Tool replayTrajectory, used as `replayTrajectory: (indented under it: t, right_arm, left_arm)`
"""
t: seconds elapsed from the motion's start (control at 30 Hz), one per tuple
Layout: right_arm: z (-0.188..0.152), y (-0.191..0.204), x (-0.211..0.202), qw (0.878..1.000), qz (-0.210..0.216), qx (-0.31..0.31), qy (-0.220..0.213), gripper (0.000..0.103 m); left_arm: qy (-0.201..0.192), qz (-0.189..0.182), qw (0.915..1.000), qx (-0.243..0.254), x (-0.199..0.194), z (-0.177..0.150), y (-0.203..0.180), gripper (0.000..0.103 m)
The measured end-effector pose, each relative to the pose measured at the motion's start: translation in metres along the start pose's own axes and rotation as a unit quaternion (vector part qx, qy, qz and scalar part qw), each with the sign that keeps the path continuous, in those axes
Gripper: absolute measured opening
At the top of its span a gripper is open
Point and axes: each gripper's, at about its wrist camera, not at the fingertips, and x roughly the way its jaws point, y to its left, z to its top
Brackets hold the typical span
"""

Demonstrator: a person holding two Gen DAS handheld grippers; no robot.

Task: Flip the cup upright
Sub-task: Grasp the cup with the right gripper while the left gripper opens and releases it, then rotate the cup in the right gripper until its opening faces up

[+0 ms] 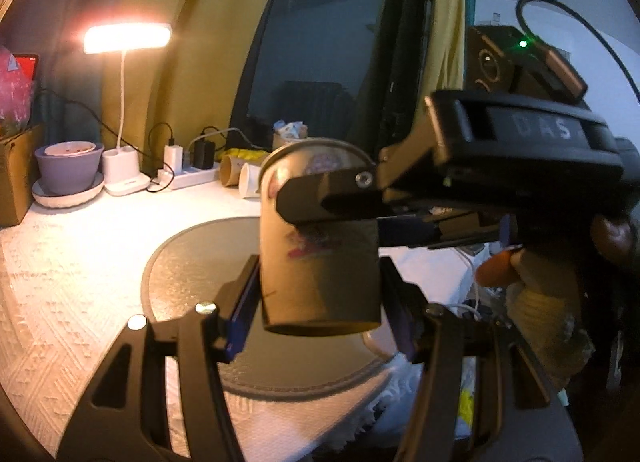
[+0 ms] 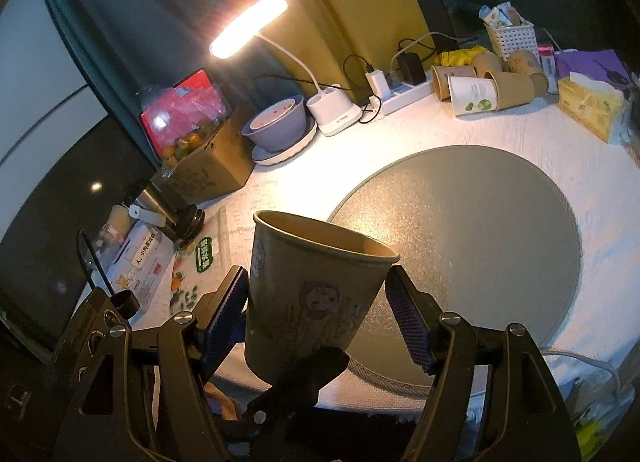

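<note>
A brown paper cup (image 1: 320, 246) with a printed picture is held in the air above the round grey mat (image 1: 192, 262). In the left wrist view it sits between my left gripper's (image 1: 320, 302) fingers, which touch its sides. My right gripper (image 1: 332, 201) reaches in from the right, one finger (image 1: 320, 197) across the cup's front. In the right wrist view the cup (image 2: 308, 298) is mouth up and tilted between my right gripper's (image 2: 320, 314) fingers; the right pad (image 2: 408, 322) stands a little off the wall. The left gripper's finger (image 2: 304, 382) presses its lower side.
A white cloth covers the table (image 2: 440, 129). At the back stand a lit desk lamp (image 2: 248, 25), a purple bowl on a plate (image 2: 276, 125), a power strip (image 2: 404, 93), several lying paper cups (image 2: 480, 89), a tissue box (image 2: 588, 109) and a cardboard box (image 2: 204, 165).
</note>
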Motion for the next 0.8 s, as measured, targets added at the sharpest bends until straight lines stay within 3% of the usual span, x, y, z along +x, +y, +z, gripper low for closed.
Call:
replayTrajectory:
  t: [0.5,0.53,0.6,0.8]
  right_arm:
    - [-0.001,-0.004,0.008,1.0,0.028,0.005,0.012,0.073]
    - [-0.001,-0.004,0.008,1.0,0.027,0.004,0.011,0.072]
    - [0.0,-0.006,0.009,1.0,0.026,0.003,0.01,0.071]
    - [0.001,-0.011,0.016,1.0,0.017,0.003,0.009,0.071]
  left_arm:
    - [-0.003,-0.009,0.9999,0.013,-0.003,-0.003,-0.007,0.061]
    - [0.0,-0.008,0.9999,0.013,-0.002,-0.002,-0.006,0.062]
    - [0.016,-0.013,0.9997,0.011,0.003,-0.004,-0.007,0.08]
    - [0.037,-0.016,0.9992,0.003,0.014,-0.007,-0.002,0.083]
